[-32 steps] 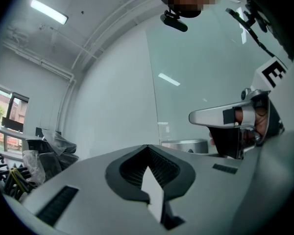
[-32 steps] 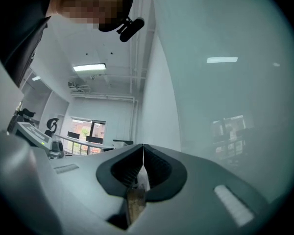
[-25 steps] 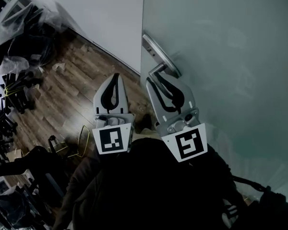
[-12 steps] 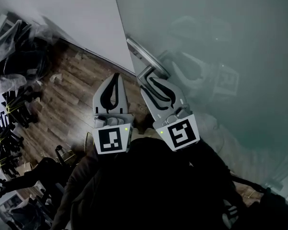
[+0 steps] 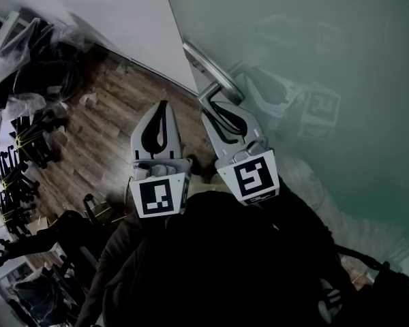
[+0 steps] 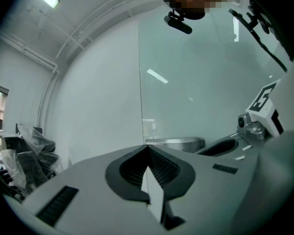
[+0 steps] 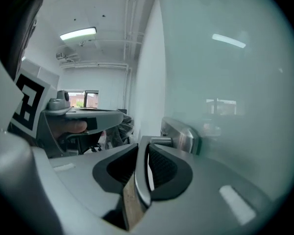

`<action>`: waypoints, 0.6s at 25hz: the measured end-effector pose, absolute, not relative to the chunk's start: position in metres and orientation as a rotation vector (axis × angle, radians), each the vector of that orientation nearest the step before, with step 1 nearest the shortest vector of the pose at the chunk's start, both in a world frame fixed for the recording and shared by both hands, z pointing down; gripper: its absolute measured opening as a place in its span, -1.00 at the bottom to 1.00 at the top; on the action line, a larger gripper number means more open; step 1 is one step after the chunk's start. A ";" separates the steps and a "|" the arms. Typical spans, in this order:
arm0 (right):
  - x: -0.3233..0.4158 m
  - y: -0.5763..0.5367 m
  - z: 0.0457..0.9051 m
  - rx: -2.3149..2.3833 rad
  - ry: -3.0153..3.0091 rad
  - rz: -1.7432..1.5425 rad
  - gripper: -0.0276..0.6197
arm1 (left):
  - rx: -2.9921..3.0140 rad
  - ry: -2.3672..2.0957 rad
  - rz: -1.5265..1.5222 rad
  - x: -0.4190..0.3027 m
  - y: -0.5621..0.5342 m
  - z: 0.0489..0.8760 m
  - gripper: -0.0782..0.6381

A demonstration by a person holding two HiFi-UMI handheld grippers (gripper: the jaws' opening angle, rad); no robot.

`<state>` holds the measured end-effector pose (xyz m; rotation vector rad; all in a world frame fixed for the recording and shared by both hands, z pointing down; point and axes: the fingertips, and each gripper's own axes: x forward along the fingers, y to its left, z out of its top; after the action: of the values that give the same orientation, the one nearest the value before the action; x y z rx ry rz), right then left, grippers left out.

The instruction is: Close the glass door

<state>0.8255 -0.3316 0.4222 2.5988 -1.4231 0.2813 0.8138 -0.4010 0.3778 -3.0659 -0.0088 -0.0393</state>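
The frosted glass door fills the right and top of the head view, its edge meeting the white wall. A metal lever handle sticks out near that edge. My right gripper is shut on the handle's lever, which runs between its jaws up to the handle mount. My left gripper hangs just left of it, shut and holding nothing. In the left gripper view, the left gripper points at the door edge, with the handle and right gripper to its right.
Wooden floor lies below and left of the door. A heap of black chair parts and plastic bags crowds the left side. More black frames stand along the left edge.
The door edge and handle have shifted left in the head view, with the right gripper still clamped on the lever. The left gripper has barely moved.
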 end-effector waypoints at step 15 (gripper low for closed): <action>0.779 -0.356 0.418 2.564 -1.565 0.340 -0.71 | -3.102 0.140 -0.032 0.739 -0.436 0.372 -0.79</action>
<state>0.7793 -0.3560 0.4178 2.5639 -1.5645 0.3405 0.7391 -0.4362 0.3717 -3.1018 0.1401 -0.0316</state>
